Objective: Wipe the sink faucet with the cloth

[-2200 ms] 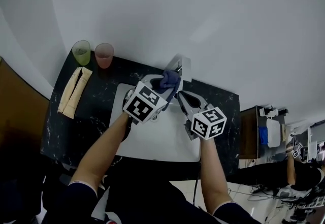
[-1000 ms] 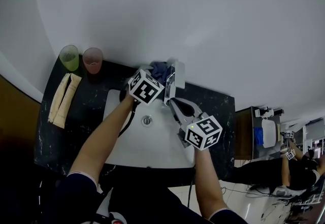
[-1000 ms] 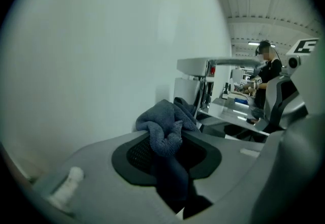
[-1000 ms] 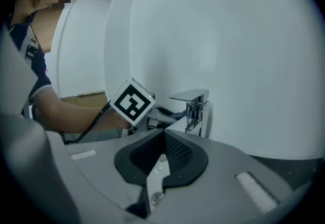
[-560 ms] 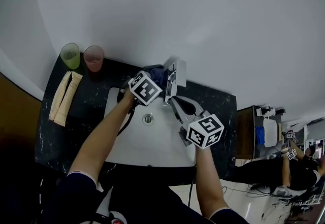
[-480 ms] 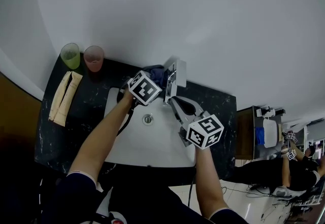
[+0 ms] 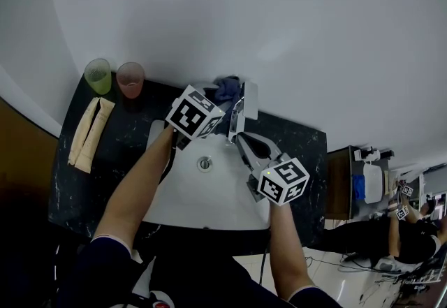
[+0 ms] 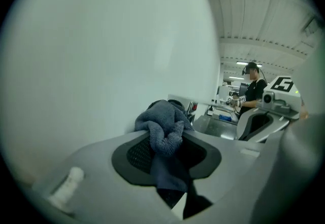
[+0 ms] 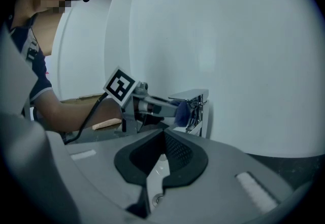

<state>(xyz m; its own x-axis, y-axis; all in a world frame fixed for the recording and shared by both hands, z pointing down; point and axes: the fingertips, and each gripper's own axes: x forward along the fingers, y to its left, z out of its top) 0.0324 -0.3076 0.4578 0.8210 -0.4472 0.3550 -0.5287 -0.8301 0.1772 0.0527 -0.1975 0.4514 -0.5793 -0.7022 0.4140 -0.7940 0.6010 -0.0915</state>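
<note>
claw, left: we see the left gripper [image 8: 166, 139] partly closed, its pads pinching the blue cloth [image 8: 162, 125], which bunches out past the tips.
claw, right: the right gripper [image 9: 163, 135] is closed tight on nothing, held in front of the faucet [image 7: 242, 105].
cloth: we place it at the faucet's top, on its left side; we cannot tell whether it touches the metal.
risk, slip: we judge that the pinch takes only a fold, so a hard rub on the faucet's edges could drag the cloth free and drop it below the faucet.
risk, water: if the faucet's flat top is a lever, a shove there could start water and soak the cloth.
risk, clash: both claws sit near the faucet, so a wide sweep could strike our idle right one.
sink [image 7: 223, 195]: below the faucet; we see only the drain [image 7: 204, 163] in it, and no water that we can make out.
cups: the green cup [image 7: 98, 76] and pink cup [image 7: 130, 79] stand side by side, well left of the faucet; we cannot tell whether they hold anything.
beyond: a folded beige towel [image 7: 87, 133] lies further left of the faucet, on the dark counter [image 7: 119, 167].
</note>
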